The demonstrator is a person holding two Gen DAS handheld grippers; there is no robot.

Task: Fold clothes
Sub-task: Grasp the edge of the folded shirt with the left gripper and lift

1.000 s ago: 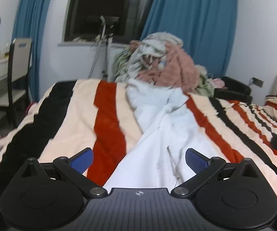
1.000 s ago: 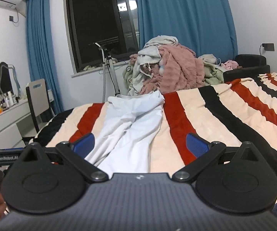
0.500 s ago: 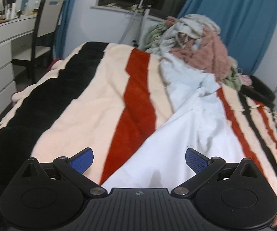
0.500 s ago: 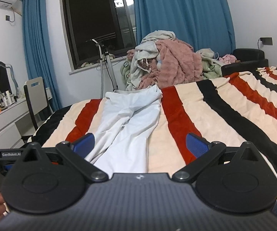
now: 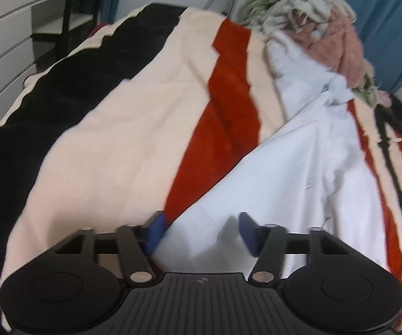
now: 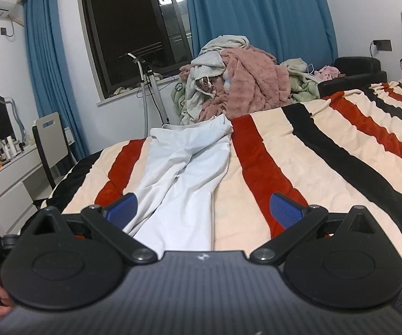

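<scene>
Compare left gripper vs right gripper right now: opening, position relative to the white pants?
The left gripper is narrowed around the hem of the white pants, low on the cloth. The right gripper is wide open, held above the striped blanket, touching nothing; the pants lie ahead, left of centre. Both have blue pads, and both point toward the clothes pile.

Dim indoor light; left view motion-blurred; fisheye edges bent.

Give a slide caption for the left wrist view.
Left claw, half-closed, straddling the near hem of white trousers laid on a striped fleece blanket.
</scene>
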